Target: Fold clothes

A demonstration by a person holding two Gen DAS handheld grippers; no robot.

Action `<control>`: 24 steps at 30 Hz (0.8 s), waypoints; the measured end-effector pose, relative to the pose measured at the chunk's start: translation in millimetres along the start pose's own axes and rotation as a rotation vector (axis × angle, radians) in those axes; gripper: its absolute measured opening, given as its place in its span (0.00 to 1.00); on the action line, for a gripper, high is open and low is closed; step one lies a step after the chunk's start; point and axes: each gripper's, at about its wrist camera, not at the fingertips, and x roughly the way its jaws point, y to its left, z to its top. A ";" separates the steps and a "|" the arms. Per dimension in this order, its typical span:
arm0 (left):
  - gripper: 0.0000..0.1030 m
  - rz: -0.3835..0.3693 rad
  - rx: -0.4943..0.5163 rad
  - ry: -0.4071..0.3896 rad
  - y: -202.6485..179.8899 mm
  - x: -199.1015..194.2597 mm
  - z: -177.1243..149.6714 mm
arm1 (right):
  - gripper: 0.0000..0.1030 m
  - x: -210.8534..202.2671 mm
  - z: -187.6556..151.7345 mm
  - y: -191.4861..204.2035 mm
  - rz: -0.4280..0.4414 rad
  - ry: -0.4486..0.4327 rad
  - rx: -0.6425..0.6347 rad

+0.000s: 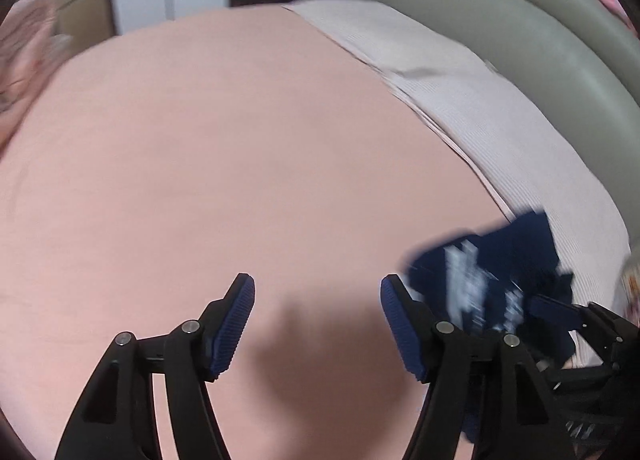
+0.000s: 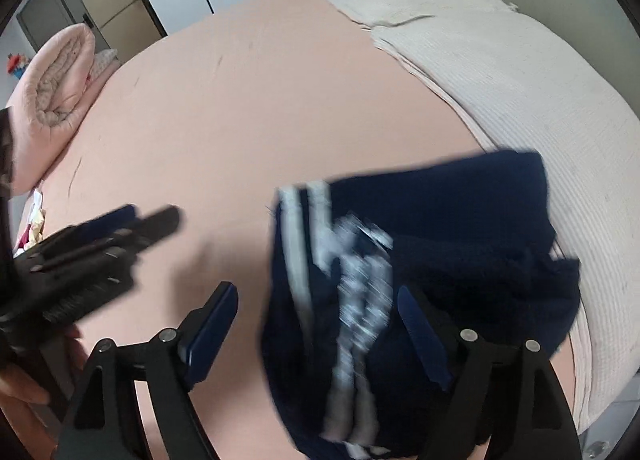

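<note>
Pink sheet (image 2: 248, 99) spans bed; beige blanket (image 2: 500, 71) alongside.

The right gripper (image 2: 316, 324) is seen with its jaws spread wide over a pink bed sheet (image 2: 224, 107), and a blurred navy garment with white stripes (image 2: 420, 260) is draped between and past the fingers, towards four o'clock. The left gripper (image 2: 96, 252) is seen blurred at nine o'clock, apart from the garment; whether it is open cannot be told. A cream ribbed blanket (image 2: 500, 71) is laid along the bed's edge at two o'clock, and a rolled pink quilt (image 2: 56, 91) is seen at ten o'clock.
</note>
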 end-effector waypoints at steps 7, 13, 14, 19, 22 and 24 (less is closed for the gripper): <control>0.83 0.060 -0.157 -0.006 123.9 -62.5 4.7 | 1.00 -10.5 25.2 60.5 0.126 0.018 0.025; 0.83 0.154 -0.238 -0.031 209.0 -130.4 -22.8 | 1.00 -43.2 7.4 138.9 0.151 -0.058 -0.086; 0.83 0.157 -0.246 -0.032 218.8 -139.6 -28.8 | 1.00 -47.1 3.7 152.1 0.173 -0.068 -0.104; 0.83 0.225 -0.276 -0.071 253.2 -184.3 -67.5 | 1.00 -81.1 -24.3 211.3 0.223 -0.103 -0.177; 0.83 0.260 -0.297 -0.100 264.3 -214.2 -95.0 | 1.00 -109.2 -51.7 236.5 0.173 -0.167 -0.252; 0.83 0.278 -0.298 -0.131 264.0 -228.0 -106.7 | 1.00 -128.8 -71.5 251.0 0.133 -0.209 -0.303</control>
